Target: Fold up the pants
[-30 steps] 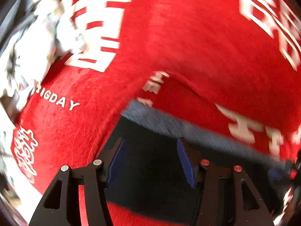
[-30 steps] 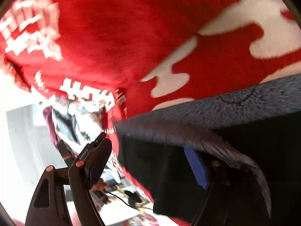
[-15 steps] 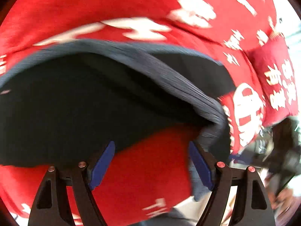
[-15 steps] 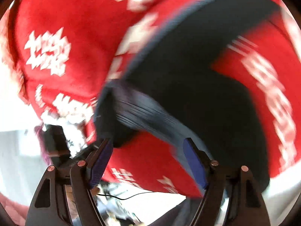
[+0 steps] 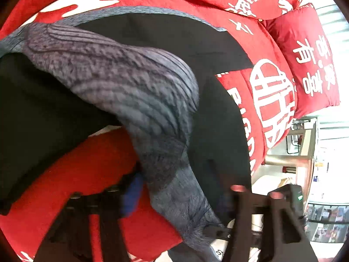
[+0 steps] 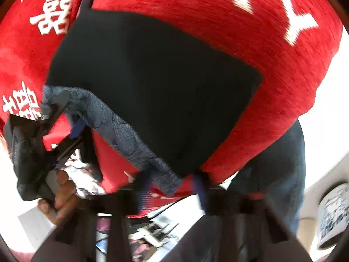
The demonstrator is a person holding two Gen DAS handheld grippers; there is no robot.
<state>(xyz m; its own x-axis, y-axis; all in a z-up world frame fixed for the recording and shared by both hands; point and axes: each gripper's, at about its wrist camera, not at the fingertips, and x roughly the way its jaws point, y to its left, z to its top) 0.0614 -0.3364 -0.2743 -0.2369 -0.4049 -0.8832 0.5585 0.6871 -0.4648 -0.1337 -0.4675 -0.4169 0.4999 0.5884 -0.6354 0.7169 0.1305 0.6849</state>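
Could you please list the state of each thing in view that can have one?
Pants: dark, lying on the red blanket, grey ribbed waistband lifted and bunched.
Red blanket: spread out under the pants.
Left hand-held gripper: waistband fabric between its fingers, grip too blurred to confirm.
Right hand-held gripper: at a waistband corner, closure too blurred to tell.
Red pillow: resting beyond the pants.
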